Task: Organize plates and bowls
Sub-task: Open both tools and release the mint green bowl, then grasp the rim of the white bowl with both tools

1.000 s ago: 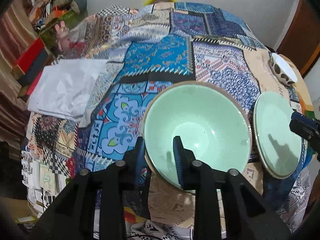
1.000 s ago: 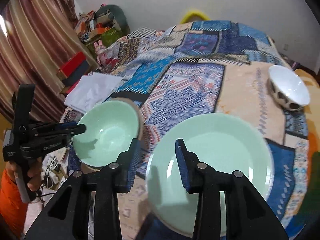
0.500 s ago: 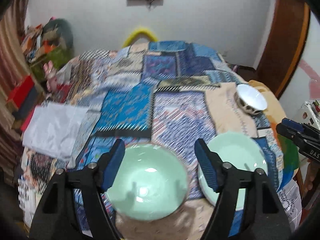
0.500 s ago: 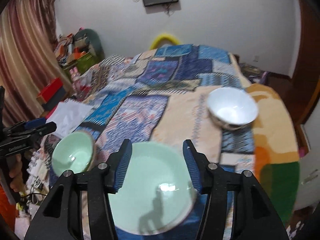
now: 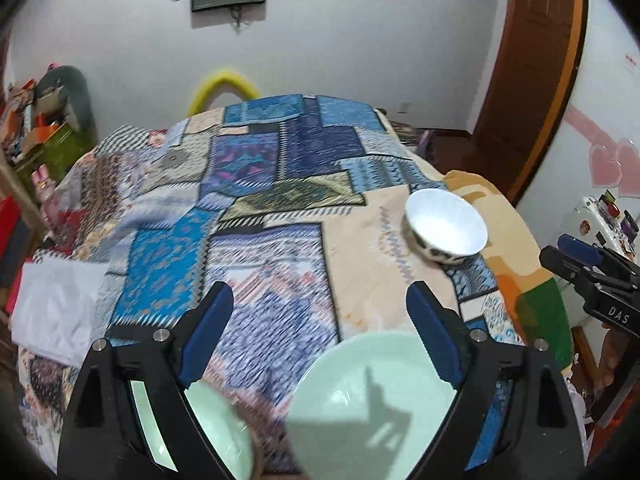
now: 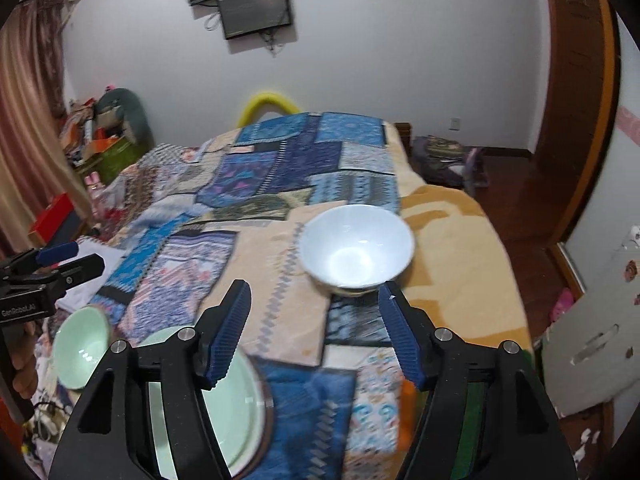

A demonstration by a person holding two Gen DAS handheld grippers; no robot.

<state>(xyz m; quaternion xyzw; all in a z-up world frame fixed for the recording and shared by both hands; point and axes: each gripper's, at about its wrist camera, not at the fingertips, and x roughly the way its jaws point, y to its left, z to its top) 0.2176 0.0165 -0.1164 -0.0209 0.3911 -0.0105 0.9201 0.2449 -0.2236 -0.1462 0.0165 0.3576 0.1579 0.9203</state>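
Observation:
A pale green plate [image 5: 372, 408] lies on the patchwork cloth near its front edge, below my open left gripper [image 5: 320, 340]. A pale green bowl [image 5: 220, 428] sits to its left, partly hidden behind the left finger. A white bowl [image 5: 446, 226] with a dark patterned outside stands farther right. In the right wrist view the white bowl [image 6: 356, 252] is just beyond my open right gripper [image 6: 314, 332]; the green plate [image 6: 236, 408] and green bowl [image 6: 80, 344] lie lower left. Both grippers are empty.
The patchwork cloth [image 5: 280, 200] covers a round table. A white folded cloth [image 5: 56, 312] lies at its left edge. Boxes and clutter [image 6: 100, 136] stand at the far left, a wooden door frame [image 6: 580, 120] at the right, a yellow chair back [image 5: 224, 84] behind.
Both grippers have opened wide, risen and pulled back from the green bowl and plate. The left view has swung right toward the plate; the right view now faces the white bowl.

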